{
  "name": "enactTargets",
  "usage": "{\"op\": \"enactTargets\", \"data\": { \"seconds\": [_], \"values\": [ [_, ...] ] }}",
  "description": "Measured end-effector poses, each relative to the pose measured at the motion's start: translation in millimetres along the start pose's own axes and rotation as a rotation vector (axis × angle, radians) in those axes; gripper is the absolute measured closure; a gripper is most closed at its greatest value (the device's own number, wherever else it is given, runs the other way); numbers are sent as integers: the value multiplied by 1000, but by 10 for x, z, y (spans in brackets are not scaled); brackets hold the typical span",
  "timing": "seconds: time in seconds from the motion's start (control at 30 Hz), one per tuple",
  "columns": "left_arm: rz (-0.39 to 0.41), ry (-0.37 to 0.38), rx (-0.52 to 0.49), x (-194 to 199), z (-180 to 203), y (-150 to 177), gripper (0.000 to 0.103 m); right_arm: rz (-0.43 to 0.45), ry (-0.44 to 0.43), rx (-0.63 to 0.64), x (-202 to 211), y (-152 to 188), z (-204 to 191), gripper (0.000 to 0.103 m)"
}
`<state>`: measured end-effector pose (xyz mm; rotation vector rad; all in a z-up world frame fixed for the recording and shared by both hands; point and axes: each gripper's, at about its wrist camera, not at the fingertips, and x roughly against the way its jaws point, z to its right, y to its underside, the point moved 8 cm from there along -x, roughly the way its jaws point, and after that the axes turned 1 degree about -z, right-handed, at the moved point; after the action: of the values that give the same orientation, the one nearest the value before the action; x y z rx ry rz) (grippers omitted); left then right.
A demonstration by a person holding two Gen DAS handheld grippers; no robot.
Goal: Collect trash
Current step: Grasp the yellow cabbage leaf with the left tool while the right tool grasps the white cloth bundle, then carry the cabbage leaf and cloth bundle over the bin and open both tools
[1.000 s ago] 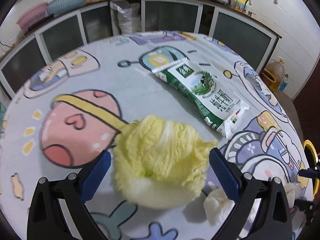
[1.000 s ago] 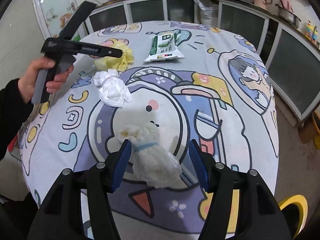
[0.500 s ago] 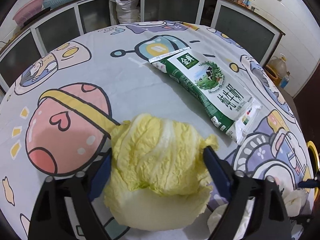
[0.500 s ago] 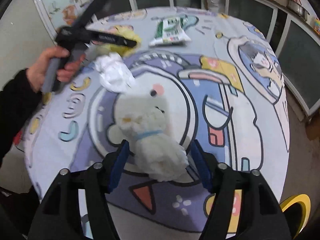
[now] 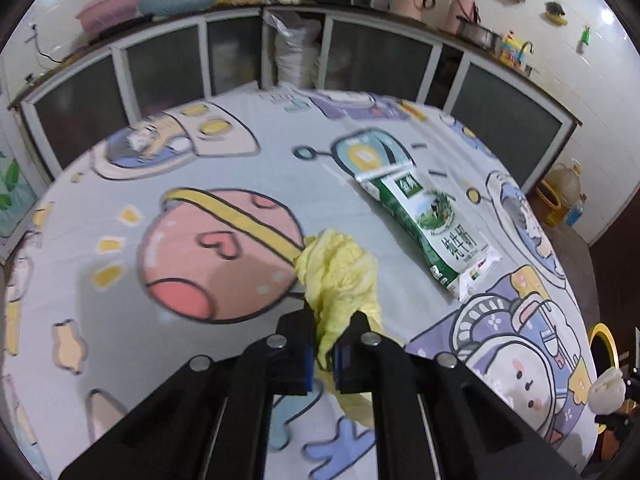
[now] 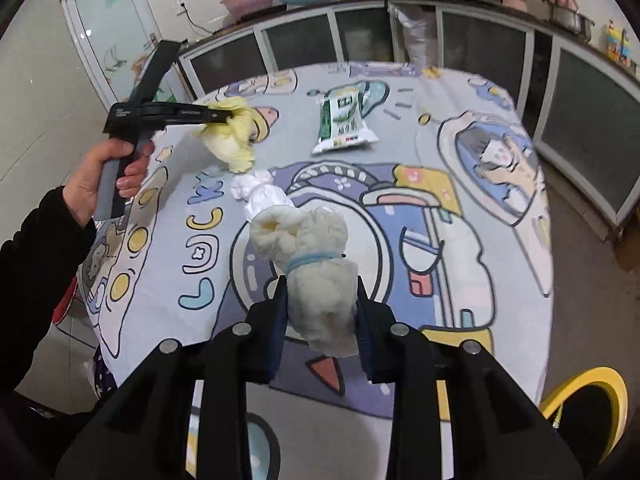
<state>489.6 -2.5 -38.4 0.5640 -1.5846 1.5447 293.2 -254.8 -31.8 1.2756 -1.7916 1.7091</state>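
Observation:
My left gripper (image 5: 322,350) is shut on a yellow cabbage leaf (image 5: 340,276) and holds it above the cartoon tablecloth; the leaf (image 6: 232,136) and that gripper (image 6: 224,116) also show in the right wrist view. My right gripper (image 6: 320,312) is shut on a white cloth bundle (image 6: 316,264) tied with a blue band, lifted off the table. The bundle (image 5: 608,390) shows at the right edge of the left wrist view. A crumpled white tissue (image 6: 260,192) lies on the cloth beyond it. A green and white milk bag (image 5: 434,224) lies flat further back, also in the right wrist view (image 6: 344,124).
The round table (image 6: 500,264) carries a cartoon cloth. A yellow-rimmed bin (image 6: 588,408) stands on the floor at the near right, also in the left wrist view (image 5: 604,340). Glass-door cabinets (image 5: 168,72) ring the far side. An oil jug (image 5: 564,188) stands on the floor at right.
My left gripper has closed on the cabbage leaf and lifted it. My right gripper has closed on the cloth bundle and raised it off the table.

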Motion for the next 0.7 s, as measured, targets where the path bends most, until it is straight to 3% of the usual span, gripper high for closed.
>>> {"op": "enactTargets", "data": {
  "seconds": [0.2,0.4,0.7],
  "values": [
    [52,-24,11,525,-152,120,97,26,3,-10,228,97,-80,74],
    [73,-1,-10,853,-35,403,97,5,15,-49,236,337,-58,74],
    [77,145,-99,1087,795,850,97,14,94,-135,401,580,249,74]
  ]
}}
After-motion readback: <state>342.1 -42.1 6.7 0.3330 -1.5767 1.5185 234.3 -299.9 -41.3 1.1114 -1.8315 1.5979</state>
